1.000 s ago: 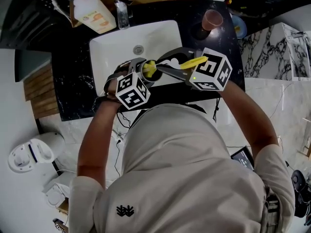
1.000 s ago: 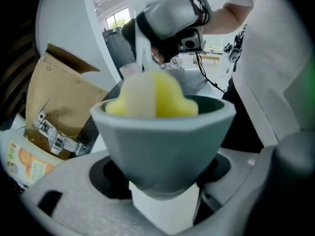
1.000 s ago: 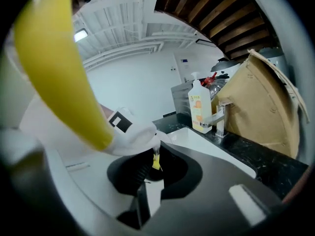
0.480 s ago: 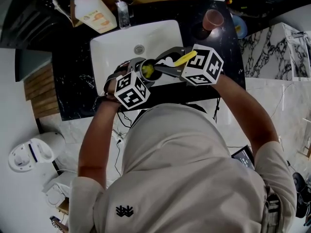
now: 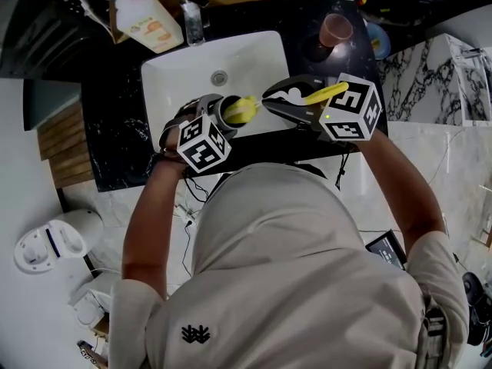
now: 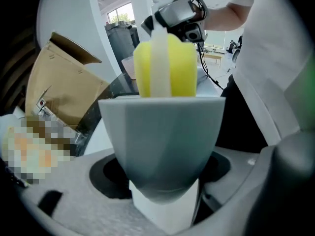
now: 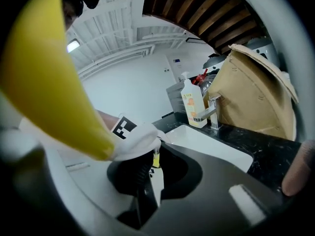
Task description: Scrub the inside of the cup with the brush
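Hanging over the white sink (image 5: 184, 64) in the head view, the left tongs (image 5: 209, 114) clamp the grey cup (image 5: 226, 114) and the right tongs (image 5: 277, 102) hold the yellow brush (image 5: 323, 93), its sponge head at the cup's mouth. The left gripper view shows the cup pinched between both jaws, with the sponge rising above its rim. The right gripper view shows the jaws narrow on the brush handle, with the sink beyond.

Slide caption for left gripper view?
Left gripper clamps a grey cup, yellow brush head showing above its rim.
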